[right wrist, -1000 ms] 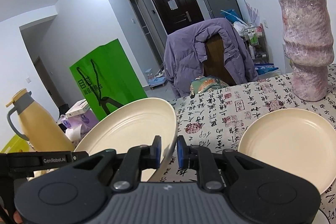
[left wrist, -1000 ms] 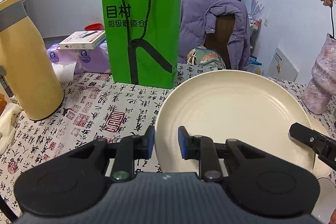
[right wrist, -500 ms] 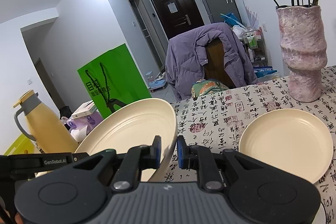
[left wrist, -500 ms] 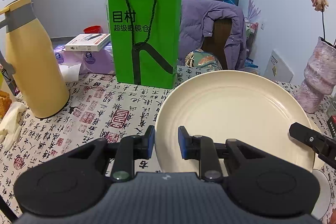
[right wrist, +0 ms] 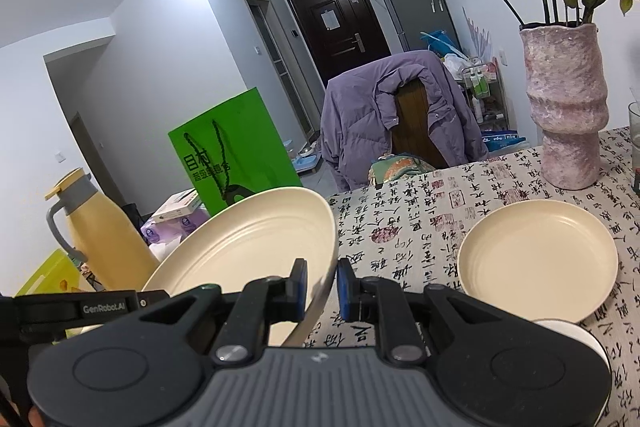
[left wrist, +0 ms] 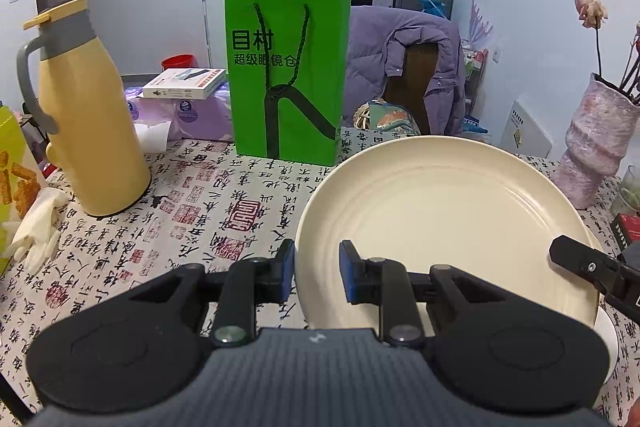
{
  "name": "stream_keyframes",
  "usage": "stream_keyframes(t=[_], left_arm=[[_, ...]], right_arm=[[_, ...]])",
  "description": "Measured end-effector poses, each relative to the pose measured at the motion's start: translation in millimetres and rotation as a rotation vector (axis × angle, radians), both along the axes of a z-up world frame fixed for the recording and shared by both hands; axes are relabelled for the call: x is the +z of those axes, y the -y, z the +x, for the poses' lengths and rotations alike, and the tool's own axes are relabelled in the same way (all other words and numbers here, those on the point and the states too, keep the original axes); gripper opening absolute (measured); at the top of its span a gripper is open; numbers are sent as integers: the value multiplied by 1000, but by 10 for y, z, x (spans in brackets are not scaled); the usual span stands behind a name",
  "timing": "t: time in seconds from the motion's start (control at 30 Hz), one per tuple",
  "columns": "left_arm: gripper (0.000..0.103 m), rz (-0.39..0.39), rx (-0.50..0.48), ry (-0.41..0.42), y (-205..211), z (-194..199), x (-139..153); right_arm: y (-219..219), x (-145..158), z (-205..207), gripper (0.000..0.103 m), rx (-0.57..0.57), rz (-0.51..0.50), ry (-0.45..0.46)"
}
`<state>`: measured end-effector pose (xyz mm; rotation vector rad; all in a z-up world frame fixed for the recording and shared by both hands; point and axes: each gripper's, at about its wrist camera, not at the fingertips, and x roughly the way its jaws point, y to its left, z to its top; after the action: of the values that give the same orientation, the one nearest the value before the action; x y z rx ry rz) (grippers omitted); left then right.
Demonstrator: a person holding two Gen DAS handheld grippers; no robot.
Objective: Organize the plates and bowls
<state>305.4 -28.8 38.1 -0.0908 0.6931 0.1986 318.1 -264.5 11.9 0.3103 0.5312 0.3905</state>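
Above the counter [left wrist: 240, 195], you hold the large cream plate [left wrist: 440, 219] aloft, left tool [left wrist: 316, 273] and right tool [right wrist: 322, 289] each clamped on its rim. The smaller cream plate [right wrist: 536, 259] lies flat toward the counter's right edge, seemingly nearer your right tool.

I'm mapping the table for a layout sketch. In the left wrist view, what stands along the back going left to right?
Yellow jug → white box → green bag → purple jacket on the chair → pink vase.
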Motion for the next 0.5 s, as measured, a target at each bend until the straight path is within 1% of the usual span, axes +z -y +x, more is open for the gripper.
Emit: stream_keyframes(t=[0.5], left_arm=[[24, -4, -12, 34, -4, -495, 114]], right_arm=[[17, 74, -509, 15, -7, 4, 13]])
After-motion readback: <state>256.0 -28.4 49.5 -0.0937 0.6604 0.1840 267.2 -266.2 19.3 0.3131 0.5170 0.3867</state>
